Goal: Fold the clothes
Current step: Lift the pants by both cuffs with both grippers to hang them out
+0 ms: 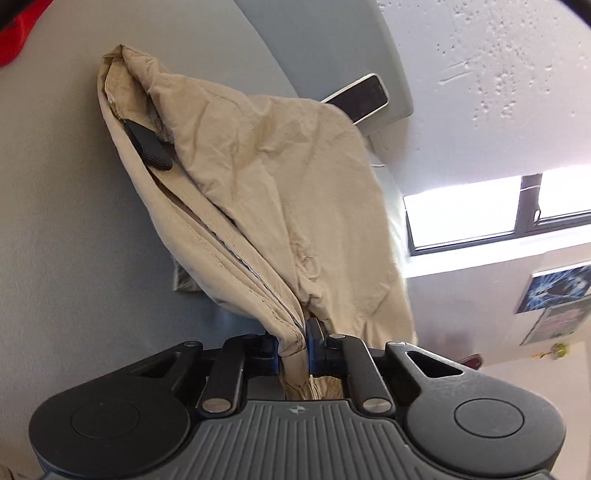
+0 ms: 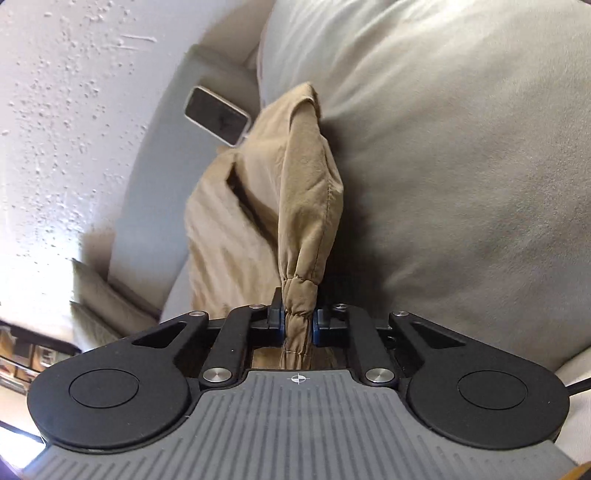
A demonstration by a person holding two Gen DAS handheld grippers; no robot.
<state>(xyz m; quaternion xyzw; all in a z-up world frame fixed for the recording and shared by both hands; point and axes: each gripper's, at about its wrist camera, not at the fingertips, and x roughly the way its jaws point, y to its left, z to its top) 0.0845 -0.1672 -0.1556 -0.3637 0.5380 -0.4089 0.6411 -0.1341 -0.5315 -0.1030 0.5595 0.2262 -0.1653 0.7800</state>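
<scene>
A beige garment (image 1: pixel 258 177) hangs bunched from my left gripper (image 1: pixel 293 347), which is shut on a gathered edge of it. A black tab (image 1: pixel 147 142) shows inside a fold near its far end. In the right wrist view the same tan garment (image 2: pixel 295 206) rises from my right gripper (image 2: pixel 298 325), which is shut on a stitched, gathered hem. The cloth is lifted off the grey sofa cushion (image 2: pixel 461 166) behind it. Both pairs of jaws are pinched tight on fabric.
A phone (image 1: pixel 360 98) lies on the sofa's grey arm (image 1: pixel 332 44); it shows again as the phone (image 2: pixel 218 114) in the right view. A textured white wall (image 1: pixel 498 74), a bright window (image 1: pixel 480 206) and wall pictures (image 1: pixel 554 288) lie beyond. A red item (image 1: pixel 14 33) sits at the top left.
</scene>
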